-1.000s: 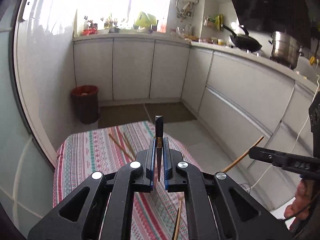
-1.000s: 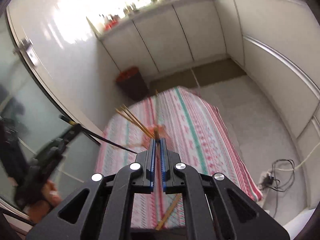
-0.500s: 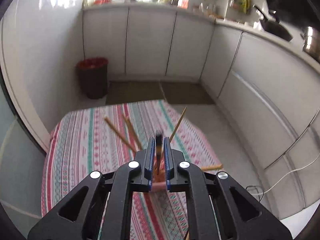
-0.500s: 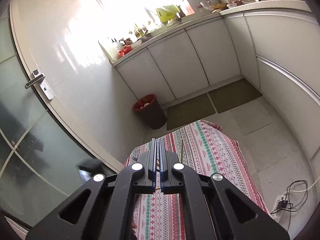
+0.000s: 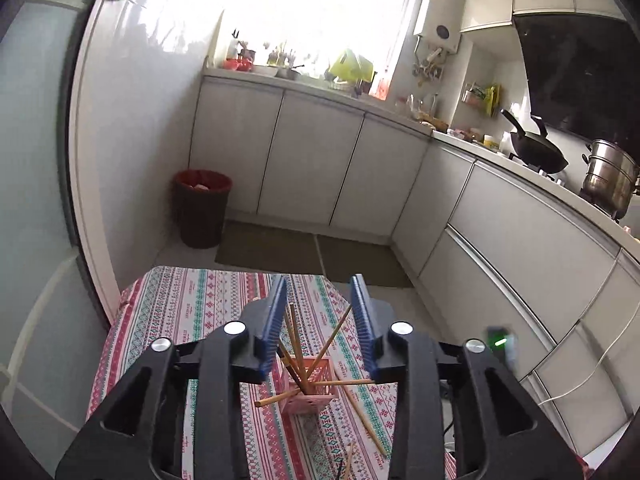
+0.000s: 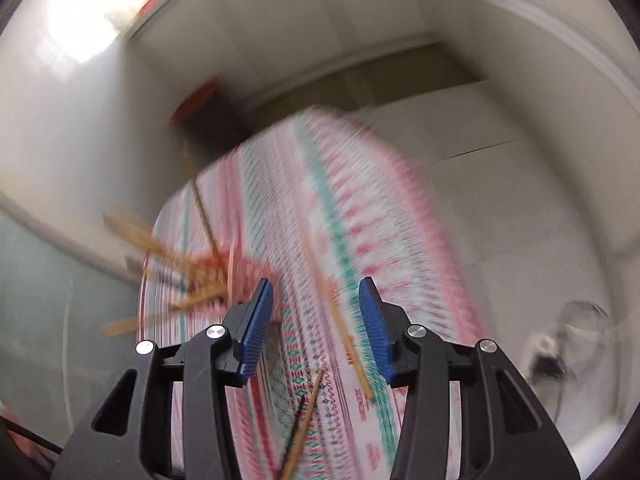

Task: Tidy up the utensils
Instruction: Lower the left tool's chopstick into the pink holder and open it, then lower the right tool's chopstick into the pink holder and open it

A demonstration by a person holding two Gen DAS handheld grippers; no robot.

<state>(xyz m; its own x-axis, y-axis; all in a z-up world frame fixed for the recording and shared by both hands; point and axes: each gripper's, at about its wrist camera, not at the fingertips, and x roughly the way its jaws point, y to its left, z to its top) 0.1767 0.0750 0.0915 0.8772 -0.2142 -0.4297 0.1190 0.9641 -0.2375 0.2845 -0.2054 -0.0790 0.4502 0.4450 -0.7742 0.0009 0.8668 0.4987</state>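
Since a second ago both hand-held grippers have let go of their chopsticks, their jaws just opening.

Left wrist view: the left hand-held gripper (image 5: 322, 320) stands with its jaws apart and nothing pressed between them. Below and just ahead of it, the pink basket (image 5: 310, 386) on the striped worktop (image 5: 180, 308) already holds several chopsticks (image 5: 294, 334) leaning outward. One loose chopstick (image 5: 366, 420) lies beside the basket, toward the camera.

Right wrist view, blurred: the right hand-held gripper (image 6: 316, 320) is parted and empty, above two stray chopsticks (image 6: 344, 340). I judge sorting partly done.
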